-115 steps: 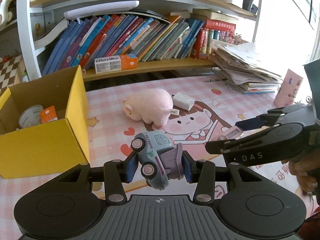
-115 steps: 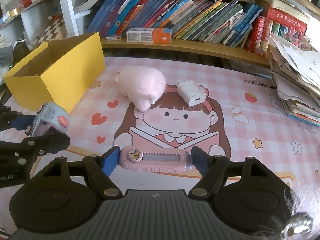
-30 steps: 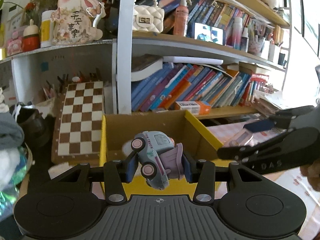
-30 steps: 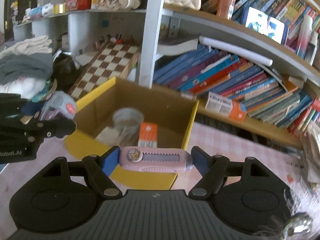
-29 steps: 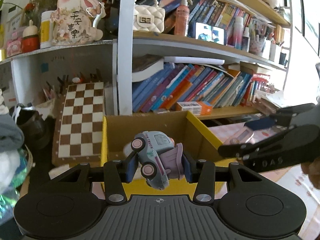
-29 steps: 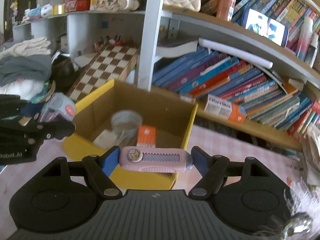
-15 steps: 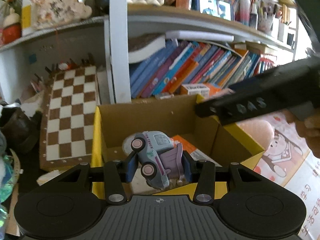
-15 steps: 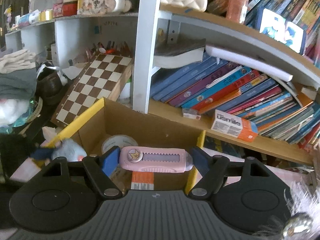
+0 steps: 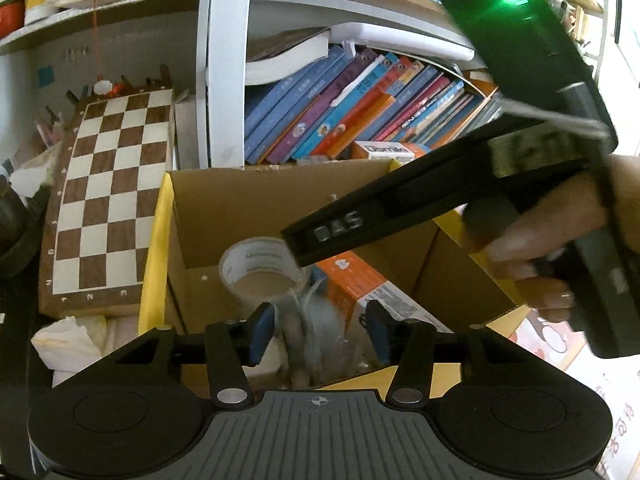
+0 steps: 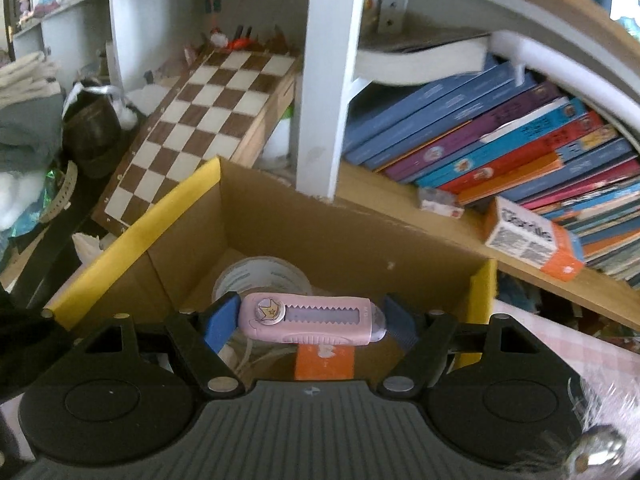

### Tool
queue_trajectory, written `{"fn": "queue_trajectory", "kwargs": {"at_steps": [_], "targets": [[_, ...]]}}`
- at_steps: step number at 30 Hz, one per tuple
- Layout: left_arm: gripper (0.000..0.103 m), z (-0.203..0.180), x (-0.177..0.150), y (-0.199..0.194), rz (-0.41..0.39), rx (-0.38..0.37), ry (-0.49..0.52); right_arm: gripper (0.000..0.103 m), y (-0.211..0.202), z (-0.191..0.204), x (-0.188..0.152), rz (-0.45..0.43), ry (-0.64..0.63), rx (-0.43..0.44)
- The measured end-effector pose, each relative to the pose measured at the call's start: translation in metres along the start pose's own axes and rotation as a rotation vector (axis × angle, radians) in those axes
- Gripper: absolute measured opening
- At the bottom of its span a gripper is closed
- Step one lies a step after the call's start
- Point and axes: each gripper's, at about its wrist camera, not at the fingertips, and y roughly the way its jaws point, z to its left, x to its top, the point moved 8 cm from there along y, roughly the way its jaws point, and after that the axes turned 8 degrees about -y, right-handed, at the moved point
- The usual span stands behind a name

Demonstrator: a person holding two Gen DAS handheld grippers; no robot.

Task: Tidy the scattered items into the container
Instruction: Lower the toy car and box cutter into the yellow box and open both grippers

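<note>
My left gripper (image 9: pixel 318 334) stands open over the yellow cardboard box (image 9: pixel 256 200). The pale blue toy car (image 9: pixel 316 328) is a blur between its pads, loose and dropping into the box. My right gripper (image 10: pixel 310 322) is shut on a pink utility knife (image 10: pixel 320 326), held crosswise above the box (image 10: pixel 340 236). Inside lie a roll of clear tape (image 10: pixel 260 276) and an orange carton (image 10: pixel 324 364). In the left wrist view the right gripper's black body crosses over the box, held by a person's hand (image 9: pixel 540 248).
A chessboard (image 9: pixel 108 196) leans left of the box. Right behind it stand a white shelf post (image 9: pixel 224 80) and a row of slanted books (image 9: pixel 360 104). An orange and white carton (image 10: pixel 532 240) lies on the shelf. The pink mat (image 10: pixel 560 340) shows at the right.
My left gripper has opened and let go of the toy car, which falls into the box. Both grippers have moved closer over the box; the right one still grips the knife.
</note>
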Motion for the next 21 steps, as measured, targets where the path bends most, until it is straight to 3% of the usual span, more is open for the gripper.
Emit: {"fn": "queue_trajectory", "kwargs": {"at_steps": [13, 21], "targets": [[0.058, 0.001, -0.002, -0.002, 0.000, -0.005, -0.015, 0.076, 0.037, 0.017, 0.015, 0.021, -0.048, 0.023], [0.058, -0.005, -0.003, -0.006, -0.009, 0.006, 0.004, 0.077, 0.028, 0.009, 0.015, -0.012, 0.000, 0.033]]}}
